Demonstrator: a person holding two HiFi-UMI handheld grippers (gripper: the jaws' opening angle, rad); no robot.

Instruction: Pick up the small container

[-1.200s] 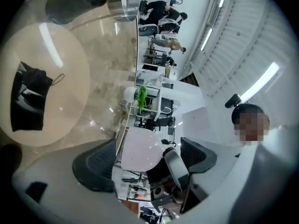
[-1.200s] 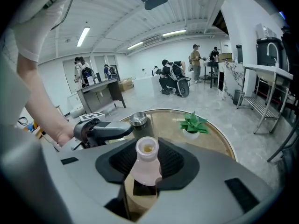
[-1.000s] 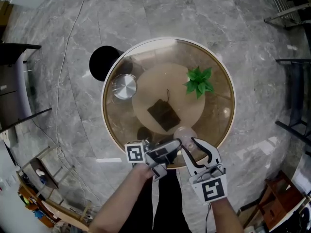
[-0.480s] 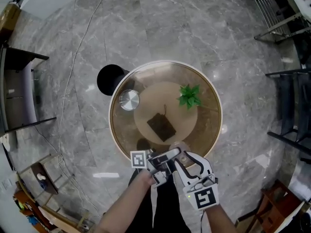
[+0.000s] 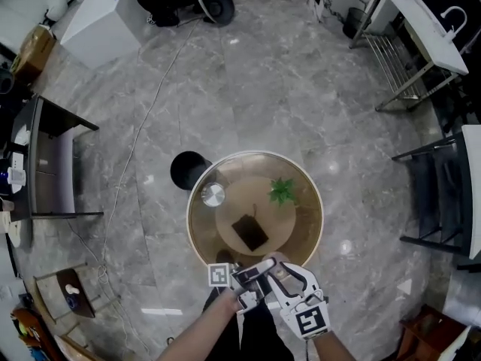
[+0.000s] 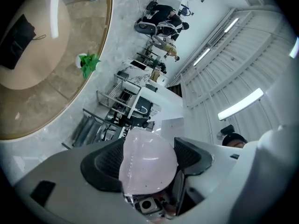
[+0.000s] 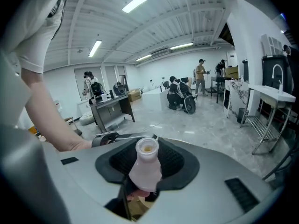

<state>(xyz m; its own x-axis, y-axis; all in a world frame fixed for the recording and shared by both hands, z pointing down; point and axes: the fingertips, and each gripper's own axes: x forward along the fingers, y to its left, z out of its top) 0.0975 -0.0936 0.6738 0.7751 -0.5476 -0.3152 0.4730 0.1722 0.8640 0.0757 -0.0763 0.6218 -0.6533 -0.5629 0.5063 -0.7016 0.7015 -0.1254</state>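
The small container [image 7: 145, 171], a pale pink bottle with an open neck, is held in the air between both grippers, in front of the person and over the near edge of the table. The right gripper [image 7: 147, 163] is about half closed, and its dark pads press on the container's body from both sides. The left gripper [image 6: 147, 160] stands wider. Its jaws have just been closing, and the container's rounded end fills the gap between them, touching both pads.

Below the grippers is a round table [image 5: 191, 220] with a brownish glass top and a pale rim; a tan disc shows in its middle. A dark flat pouch [image 5: 250, 232] lies near the centre. Further back are a small green plant [image 5: 282, 190] on the right and a shiny metal bowl [image 5: 213, 195] on the left. A black round thing [image 5: 188, 170] stands just beside the table's far left edge.

The floor [image 5: 263, 89] is polished grey stone, and a thin cable [image 5: 139, 134] runs across it. A dark desk [image 5: 52, 164] stands at the left. A metal rack [image 5: 391, 66] and a white counter [image 5: 432, 21] stand at the far right. The right gripper view shows people [image 7: 180, 94] far off in the room, under strip lights [image 7: 140, 1] on a white ceiling.
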